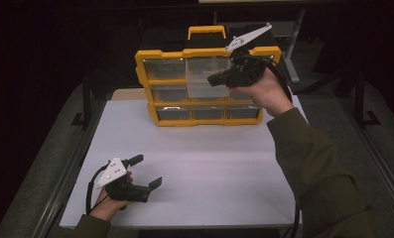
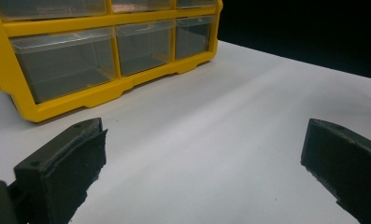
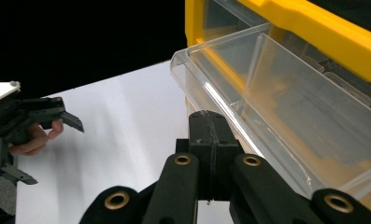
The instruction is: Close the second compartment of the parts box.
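**A:** Take me left to right. Where's my left gripper (image 1: pixel 144 171)?

**B:** It sits well in front of the yellow drawer organizer (image 1: pixel 204 85), off its left corner, low over the white table (image 1: pixel 209 168). The jaws are spread wide with nothing between them; in the left gripper view I see bare tabletop between the two black pads (image 2: pixel 68 172). So that one is released and idle, pointed toward the organizer's bottom row of clear drawers.

**A:** And the organizer itself?

**B:** It stands upright at the far side of the table, carry handle on top. One clear drawer (image 3: pixel 286 107) in the upper row, right of the organizer's middle, is pulled partway out of its slot. It looks empty, with a clear divider across it.

**A:** My right gripper (image 1: pixel 215 79)?

**B:** Raised at that drawer's front, toward the organizer's right side. Its jaws are clenched together; in the right gripper view they meet just beside the drawer's clear rim. I can't tell whether they pinch the rim or only touch it.

**A:** How far along am I?

**B:** I'd judge the drawer is mid-travel: out of the organizer's face but not free of it. Drawing it fully out, or sliding it home, is left. The other drawers look seated.
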### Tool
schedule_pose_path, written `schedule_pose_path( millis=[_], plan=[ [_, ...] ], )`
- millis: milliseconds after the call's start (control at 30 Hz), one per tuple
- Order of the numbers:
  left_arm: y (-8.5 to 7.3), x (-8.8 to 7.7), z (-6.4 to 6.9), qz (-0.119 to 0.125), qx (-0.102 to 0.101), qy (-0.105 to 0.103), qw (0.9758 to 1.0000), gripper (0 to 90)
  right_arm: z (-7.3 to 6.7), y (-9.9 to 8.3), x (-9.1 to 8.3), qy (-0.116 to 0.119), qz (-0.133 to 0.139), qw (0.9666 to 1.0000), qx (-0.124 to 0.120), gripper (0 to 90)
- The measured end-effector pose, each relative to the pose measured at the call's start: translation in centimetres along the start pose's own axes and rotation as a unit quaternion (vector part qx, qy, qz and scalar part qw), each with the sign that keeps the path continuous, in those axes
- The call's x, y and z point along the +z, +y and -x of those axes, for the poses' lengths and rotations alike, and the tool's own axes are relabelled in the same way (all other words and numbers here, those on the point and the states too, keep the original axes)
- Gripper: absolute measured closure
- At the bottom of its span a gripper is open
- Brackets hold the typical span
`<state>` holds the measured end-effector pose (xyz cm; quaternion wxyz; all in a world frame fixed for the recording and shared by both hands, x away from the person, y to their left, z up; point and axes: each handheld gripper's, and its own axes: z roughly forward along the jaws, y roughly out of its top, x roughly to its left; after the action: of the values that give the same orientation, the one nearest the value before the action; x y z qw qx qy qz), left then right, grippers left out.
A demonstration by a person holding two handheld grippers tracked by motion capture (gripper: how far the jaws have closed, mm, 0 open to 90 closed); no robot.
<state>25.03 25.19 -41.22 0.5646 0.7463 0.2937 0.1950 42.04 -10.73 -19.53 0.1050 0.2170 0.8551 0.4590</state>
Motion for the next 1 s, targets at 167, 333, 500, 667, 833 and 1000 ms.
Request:
schedule_pose_path(
  millis=[167, 333, 500, 667, 833, 1000],
  plan=[
    [0.0, 0.1, 0.2, 0.003, -0.009, -0.004, 0.9999, 0.0, 0.5, 0.2, 0.2, -0.005, 0.002, 1.0000, 0.002, 89.4],
    [0.0, 0.1, 0.2, 0.004, -0.008, -0.005, 1.0000, 0.0, 1.1, 0.4, 0.4, -0.009, 0.005, 0.9999, 0.012, 89.4],
    [-0.1, 0.0, 0.3, 0.004, -0.008, -0.006, 0.9999, 0.0, 1.5, 0.6, 0.8, -0.016, 0.008, 0.9996, 0.021, 89.4],
    [-0.1, 0.0, 0.3, 0.005, -0.006, -0.007, 0.9999, 0.0, 2.0, 0.7, 1.1, -0.021, 0.014, 0.9993, 0.027, 89.4],
    [-0.1, 0.1, 0.3, 0.006, -0.005, -0.008, 0.9999, 0.0, 2.5, 0.9, 1.3, -0.027, 0.017, 0.9989, 0.033, 89.4],
    [-0.1, 0.1, 0.4, 0.008, -0.007, -0.009, 0.9999, 0.0, 2.9, 0.9, 1.4, -0.031, 0.021, 0.9986, 0.037, 89.4]
  ],
)
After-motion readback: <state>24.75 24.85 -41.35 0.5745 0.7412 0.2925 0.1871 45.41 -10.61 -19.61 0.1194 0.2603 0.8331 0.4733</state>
